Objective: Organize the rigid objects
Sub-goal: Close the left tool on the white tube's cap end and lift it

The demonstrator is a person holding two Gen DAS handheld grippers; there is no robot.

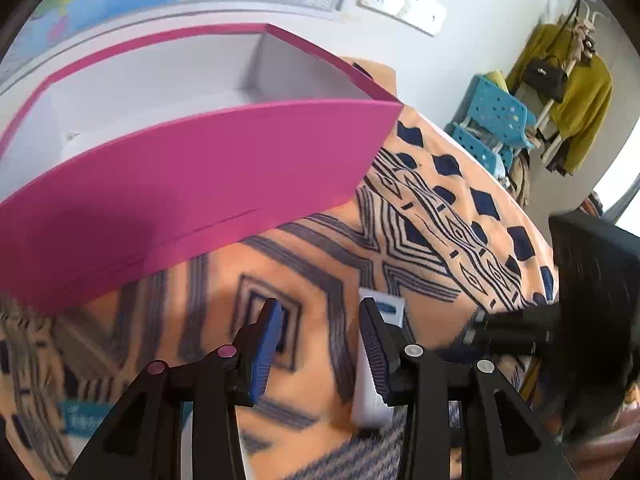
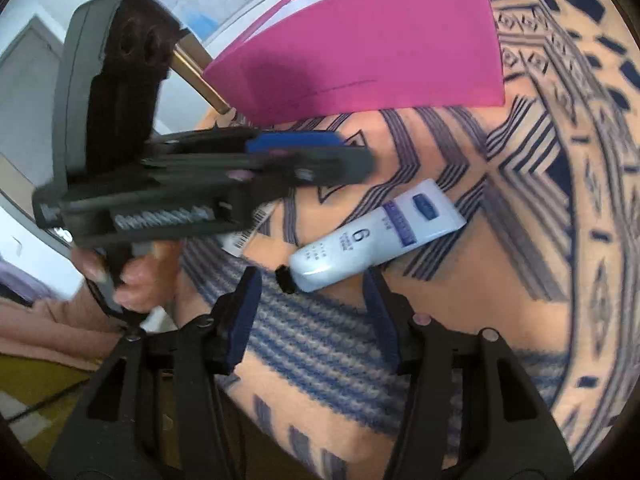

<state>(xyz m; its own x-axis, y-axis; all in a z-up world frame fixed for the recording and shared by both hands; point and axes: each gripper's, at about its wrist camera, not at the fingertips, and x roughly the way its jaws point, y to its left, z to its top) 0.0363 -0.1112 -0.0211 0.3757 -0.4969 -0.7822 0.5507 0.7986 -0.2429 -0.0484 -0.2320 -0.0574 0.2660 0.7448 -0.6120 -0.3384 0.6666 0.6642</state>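
Observation:
A pink box [image 1: 192, 168] with a white inside stands on the patterned cloth; it also shows in the right wrist view [image 2: 380, 44]. A white tube with a black cap [image 2: 376, 240] lies on the cloth in front of the box. In the left wrist view the tube [image 1: 374, 384] sits behind my right finger, partly hidden. My left gripper [image 1: 320, 344] is open and empty above the cloth; it also shows from the side in the right wrist view [image 2: 320, 152]. My right gripper [image 2: 312, 300] is open, just short of the tube's cap end.
An orange cloth with a dark blue pattern [image 2: 540, 200] covers the table. A white item with a barcode [image 2: 244, 236] lies under the left gripper. A teal packet [image 1: 80, 420] lies at lower left. Blue stools [image 1: 492, 120] and hanging clothes [image 1: 572, 92] stand beyond the table.

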